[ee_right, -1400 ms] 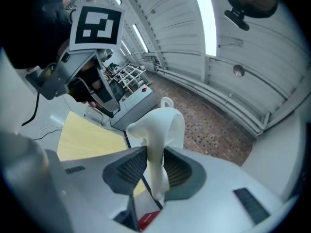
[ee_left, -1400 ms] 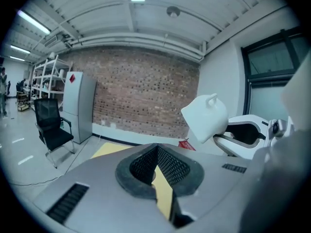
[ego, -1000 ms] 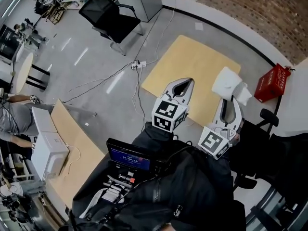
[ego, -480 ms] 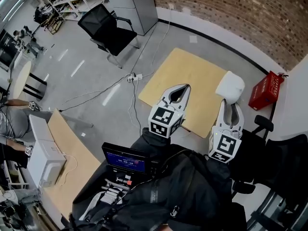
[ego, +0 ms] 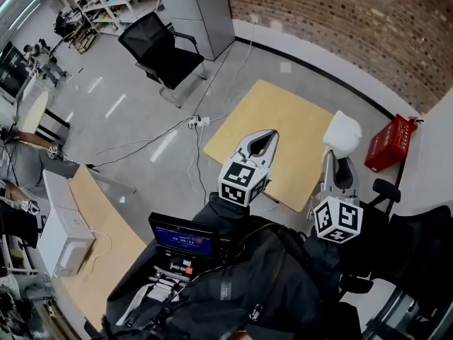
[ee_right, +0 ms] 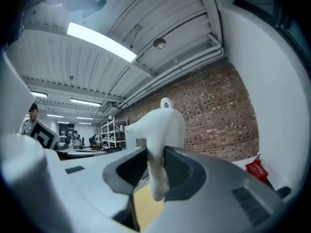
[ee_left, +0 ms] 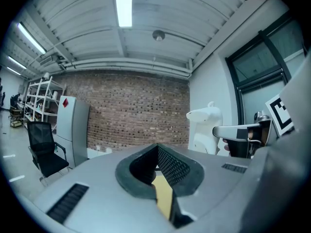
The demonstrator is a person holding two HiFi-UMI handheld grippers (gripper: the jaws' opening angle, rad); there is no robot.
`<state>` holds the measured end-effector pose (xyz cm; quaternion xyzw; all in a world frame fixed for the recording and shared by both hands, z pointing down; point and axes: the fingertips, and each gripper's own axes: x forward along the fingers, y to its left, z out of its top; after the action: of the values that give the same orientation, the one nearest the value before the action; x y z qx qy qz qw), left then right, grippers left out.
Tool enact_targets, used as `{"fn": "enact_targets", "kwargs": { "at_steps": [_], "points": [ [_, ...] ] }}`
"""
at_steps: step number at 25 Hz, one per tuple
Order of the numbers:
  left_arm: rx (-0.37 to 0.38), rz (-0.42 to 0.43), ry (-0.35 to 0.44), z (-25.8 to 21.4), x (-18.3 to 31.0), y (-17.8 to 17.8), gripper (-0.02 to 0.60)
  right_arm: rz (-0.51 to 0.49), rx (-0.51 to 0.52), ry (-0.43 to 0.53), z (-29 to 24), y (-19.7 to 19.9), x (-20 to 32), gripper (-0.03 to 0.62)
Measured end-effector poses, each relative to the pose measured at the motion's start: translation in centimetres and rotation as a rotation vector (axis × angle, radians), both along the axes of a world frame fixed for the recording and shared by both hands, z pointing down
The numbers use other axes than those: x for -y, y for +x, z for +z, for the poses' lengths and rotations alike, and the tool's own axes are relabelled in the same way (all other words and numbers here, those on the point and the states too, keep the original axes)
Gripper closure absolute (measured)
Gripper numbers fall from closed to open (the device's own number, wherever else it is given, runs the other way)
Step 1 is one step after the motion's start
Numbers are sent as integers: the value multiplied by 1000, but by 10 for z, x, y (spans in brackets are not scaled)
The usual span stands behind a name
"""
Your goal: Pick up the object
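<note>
A white animal-shaped figure [ego: 343, 134] with a small loop on top [ee_right: 163, 125] is held in the air over the right edge of the yellow board [ego: 283, 122]. My right gripper [ego: 340, 156] is shut on it, and one narrow part of the figure hangs down between the pads [ee_right: 181, 171]. My left gripper [ego: 263, 134] hovers over the board's middle, its tips meeting and nothing in it. In the left gripper view the figure [ee_left: 204, 130] and the right gripper [ee_left: 238, 132] show off to the right.
A red box [ego: 389, 144] stands by the brick wall at the right. A black office chair [ego: 159, 48] and a power strip with cables [ego: 198, 121] are on the grey floor to the left. A wooden desk [ego: 106, 225] is at the lower left.
My right gripper has rolled about its own axis with the white figure in it, and its marker cube now faces me squarely. The left gripper has hardly moved.
</note>
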<state>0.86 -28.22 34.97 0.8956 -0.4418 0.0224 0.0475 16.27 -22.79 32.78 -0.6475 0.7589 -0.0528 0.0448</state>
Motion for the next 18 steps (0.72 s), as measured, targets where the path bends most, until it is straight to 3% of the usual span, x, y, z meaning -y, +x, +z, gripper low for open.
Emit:
{"fn": "enact_targets", "kwargs": {
  "at_steps": [18],
  "points": [
    [-17,7,15,-6,16,4,583,-74,226,35,-10,7,11,484]
  ]
}}
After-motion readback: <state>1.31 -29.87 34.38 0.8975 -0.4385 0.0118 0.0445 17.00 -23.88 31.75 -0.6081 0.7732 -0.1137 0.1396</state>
